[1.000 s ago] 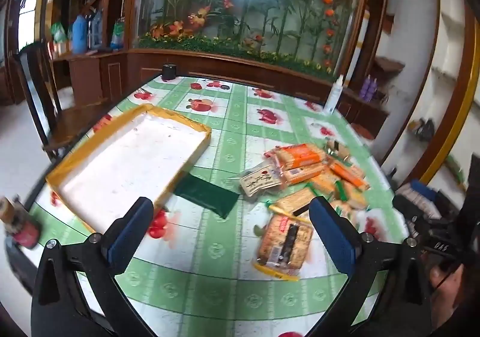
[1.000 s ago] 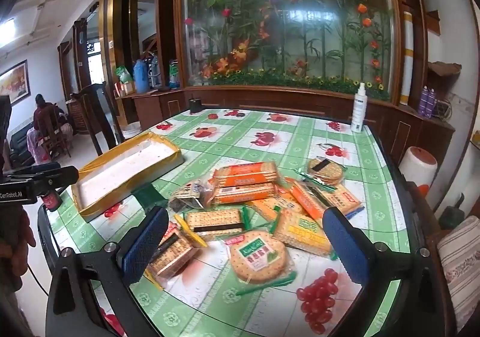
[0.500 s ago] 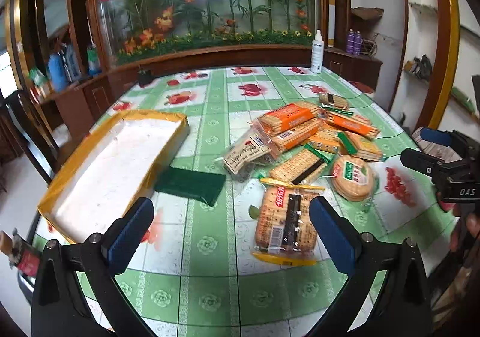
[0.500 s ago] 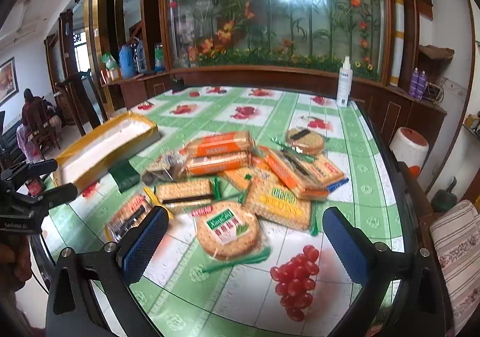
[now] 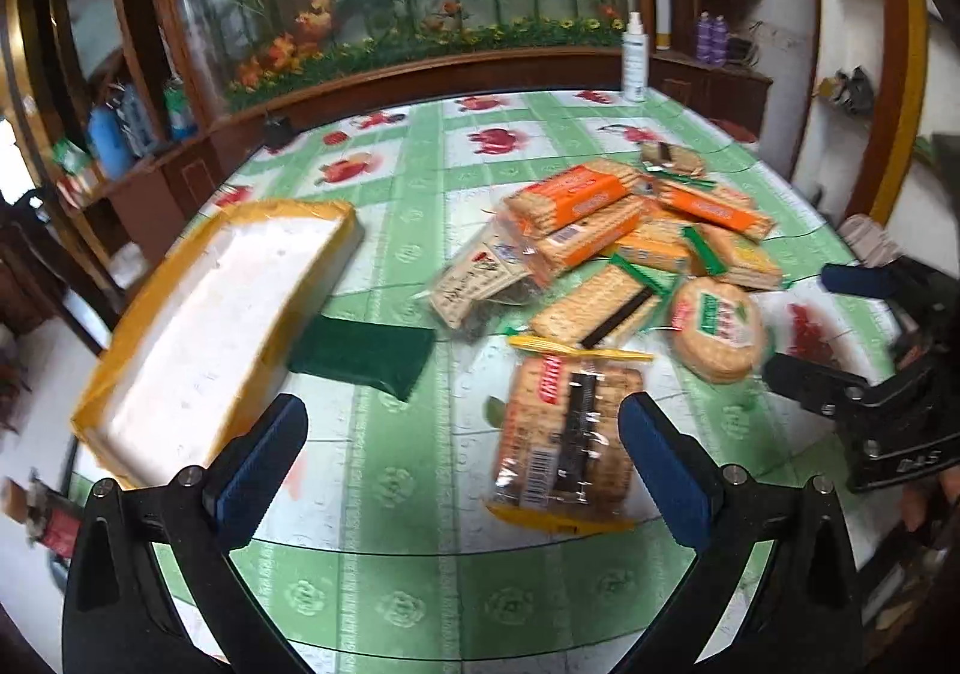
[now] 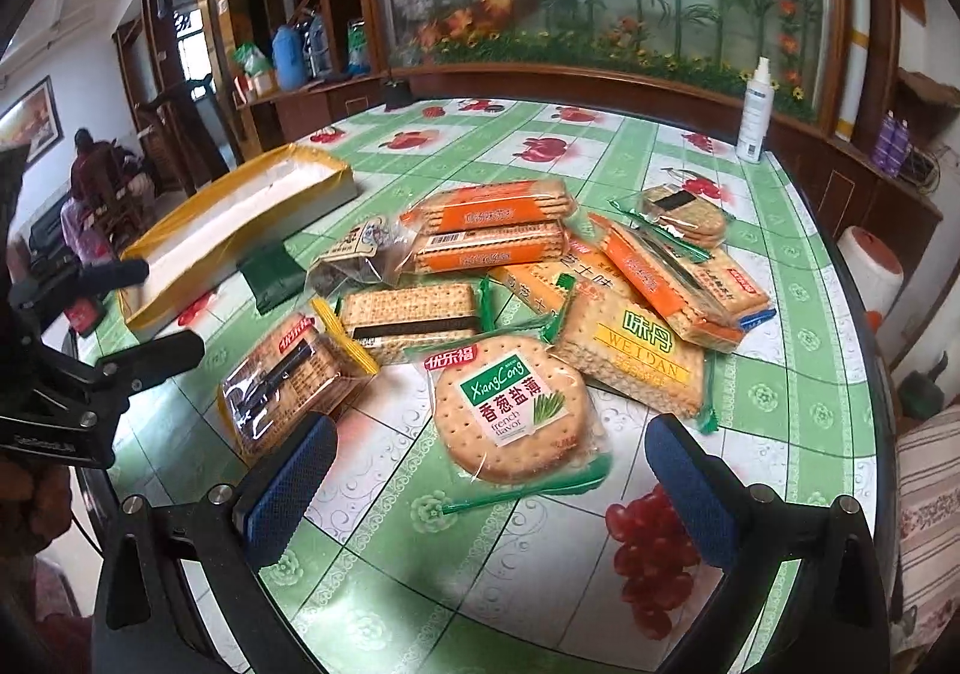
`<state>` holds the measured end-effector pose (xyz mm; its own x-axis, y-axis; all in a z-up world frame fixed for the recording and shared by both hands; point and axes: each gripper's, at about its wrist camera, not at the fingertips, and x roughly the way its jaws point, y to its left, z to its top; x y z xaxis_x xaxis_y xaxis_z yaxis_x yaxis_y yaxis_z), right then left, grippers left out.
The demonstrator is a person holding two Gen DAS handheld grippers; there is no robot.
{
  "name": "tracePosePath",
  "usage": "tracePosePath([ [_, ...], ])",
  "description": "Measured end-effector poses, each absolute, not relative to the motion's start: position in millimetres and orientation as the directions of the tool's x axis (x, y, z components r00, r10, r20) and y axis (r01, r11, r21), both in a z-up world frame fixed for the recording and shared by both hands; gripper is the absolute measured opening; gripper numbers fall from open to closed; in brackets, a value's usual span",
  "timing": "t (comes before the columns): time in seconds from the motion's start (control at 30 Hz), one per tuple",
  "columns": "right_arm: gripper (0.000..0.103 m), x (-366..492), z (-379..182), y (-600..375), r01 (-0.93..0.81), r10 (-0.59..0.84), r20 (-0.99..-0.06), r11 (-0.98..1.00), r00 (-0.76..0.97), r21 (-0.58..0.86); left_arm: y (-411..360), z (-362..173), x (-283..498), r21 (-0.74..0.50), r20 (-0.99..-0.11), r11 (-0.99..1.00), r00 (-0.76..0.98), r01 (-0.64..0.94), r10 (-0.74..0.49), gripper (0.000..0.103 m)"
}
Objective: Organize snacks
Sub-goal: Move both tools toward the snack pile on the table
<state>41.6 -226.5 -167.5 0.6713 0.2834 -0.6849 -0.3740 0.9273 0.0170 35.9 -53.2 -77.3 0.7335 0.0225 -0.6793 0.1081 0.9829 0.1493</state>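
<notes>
You have swung both claws in toward the snack pile. Your left claw (image 5: 462, 458) now hangs spread over the dark-striped cracker pack (image 5: 564, 434), your right claw (image 6: 489, 473) spread around the round cracker pack (image 6: 510, 410). The yellow tray (image 5: 198, 326) on the worktop (image 5: 384, 566) holds nothing; sorting is about to start.

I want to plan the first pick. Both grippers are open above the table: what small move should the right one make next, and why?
Probably lower the right gripper onto the round cracker pack. That pack lies nearest, between its open fingers, free of the pile, and the yellow tray holds nothing yet.
</notes>
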Motion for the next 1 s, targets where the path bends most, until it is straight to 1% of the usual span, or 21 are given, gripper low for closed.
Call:
tracePosePath([
  [0.07,0.103,42.6,-166.8,-225.4,-0.374,0.273,-0.690,0.928,0.670,0.004,-52.9,-77.8,39.1,0.169,-0.680,0.981,0.732,0.097,0.045,0.103],
  [0.4,0.103,47.8,-155.6,-226.6,-0.375,0.273,-0.684,0.927,0.676,0.000,-42.7,-72.9,48.5,0.156,-0.682,0.987,0.727,0.042,0.077,0.103],
  [0.73,0.103,50.0,-158.7,-220.2,-0.386,0.263,-0.696,0.922,0.668,-0.022,-47.4,-72.0,48.3,0.158,-0.682,0.986,0.728,0.055,0.069,0.103],
  [1.0,0.103,51.6,-162.0,-227.6,-0.378,0.278,-0.700,0.926,0.657,0.012,-53.3,-73.3,47.2,0.143,-0.695,0.986,0.718,0.086,0.039,0.103],
])
